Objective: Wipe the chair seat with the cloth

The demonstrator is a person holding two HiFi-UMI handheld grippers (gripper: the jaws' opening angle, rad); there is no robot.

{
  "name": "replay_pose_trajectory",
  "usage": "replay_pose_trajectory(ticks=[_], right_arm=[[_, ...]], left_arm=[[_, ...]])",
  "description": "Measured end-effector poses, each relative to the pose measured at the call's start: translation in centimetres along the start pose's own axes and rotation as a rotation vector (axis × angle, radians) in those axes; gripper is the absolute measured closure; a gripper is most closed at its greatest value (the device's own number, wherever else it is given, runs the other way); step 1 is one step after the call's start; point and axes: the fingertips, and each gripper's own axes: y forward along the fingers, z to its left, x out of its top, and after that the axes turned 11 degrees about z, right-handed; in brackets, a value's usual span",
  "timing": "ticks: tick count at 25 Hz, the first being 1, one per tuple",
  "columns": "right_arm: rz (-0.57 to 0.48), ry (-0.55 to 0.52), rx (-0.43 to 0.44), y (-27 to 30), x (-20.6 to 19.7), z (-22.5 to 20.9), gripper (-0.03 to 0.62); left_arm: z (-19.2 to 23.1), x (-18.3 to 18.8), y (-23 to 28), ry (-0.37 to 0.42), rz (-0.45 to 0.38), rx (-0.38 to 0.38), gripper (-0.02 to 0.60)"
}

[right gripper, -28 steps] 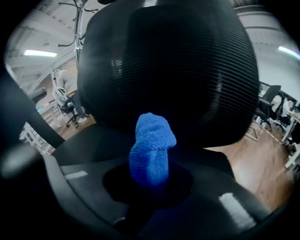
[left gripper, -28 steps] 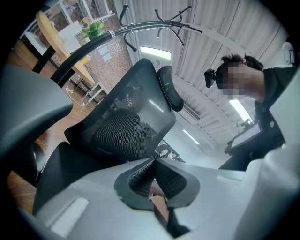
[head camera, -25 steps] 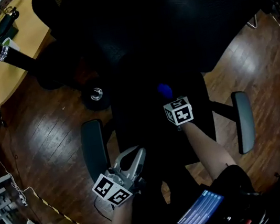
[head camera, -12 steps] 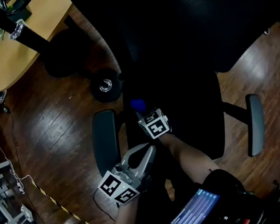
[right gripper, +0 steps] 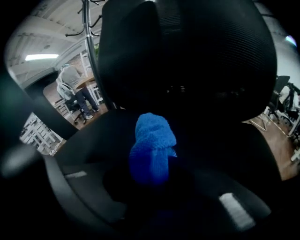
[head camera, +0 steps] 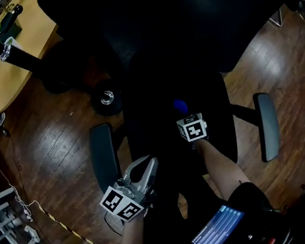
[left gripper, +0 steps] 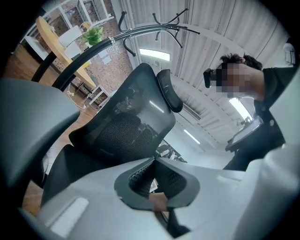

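Note:
A black office chair's seat [head camera: 157,117] fills the middle of the head view, its mesh backrest [right gripper: 187,51] rising behind. My right gripper [head camera: 182,111] is over the seat's middle, shut on a bunched blue cloth [right gripper: 152,145] that pokes out past the jaws and rests on the seat. The cloth [head camera: 180,106] shows as a small blue spot ahead of the marker cube. My left gripper [head camera: 150,165] hovers at the seat's front left corner, tilted upward, its jaws shut with nothing between them [left gripper: 154,160].
Grey armrests flank the seat, left [head camera: 104,155] and right [head camera: 266,125]. A curved wooden table [head camera: 9,61] stands far left, with a chair caster [head camera: 105,99] near it. Striped tape [head camera: 60,229] crosses the wooden floor. A lit tablet [head camera: 217,230] hangs at the person's waist.
The right gripper swept the cloth to the seat's left side, then came back to the middle. The left gripper stayed at the front left corner.

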Motion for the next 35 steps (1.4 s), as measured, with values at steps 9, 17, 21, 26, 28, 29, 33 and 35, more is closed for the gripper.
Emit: replay_pose_trajectory(ticks=[9,17,21,26,28,29,33,35], right_arm=[[-0.002,0.121,-0.178,-6.8,-5.6,-12.5,0.556],[-0.014,0.122,-0.188,-7.7,-6.1,-13.3,0.556],[-0.063,0.098,-0.106,-7.0,-3.8,-9.2,0.556],[-0.09,-0.012,0.135,-3.6,0.7,4.1,0.556],[-0.075,-0.05,0.228,-2.6,1.7,9.5,0.556],[-0.064,-0.073,0.271,-2.1,1.9,11.9,0.556],[-0.025,-0.151,0.391,0.3,0.4,18.6,0.556],[-0.041,-0.178,0.394,0.6,-0.3,19.4,0.556]], left_arm=[[-1.0,-0.3,3.1,0.05,0.055,-0.041,0.577],[-2.5,-0.9,3.4,0.053,0.048,-0.044,0.577],[-2.3,-1.0,2.5,0.047,0.024,-0.031,0.577],[-2.1,-0.7,1.4,0.038,-0.014,-0.014,0.577],[-2.1,-0.5,1.0,0.039,-0.028,-0.012,0.577],[-2.0,-0.4,0.8,0.038,-0.036,-0.008,0.577],[-1.2,-0.1,0.0,0.034,-0.063,0.01,0.577],[-1.2,-0.2,-0.3,0.038,-0.067,0.014,0.577]])
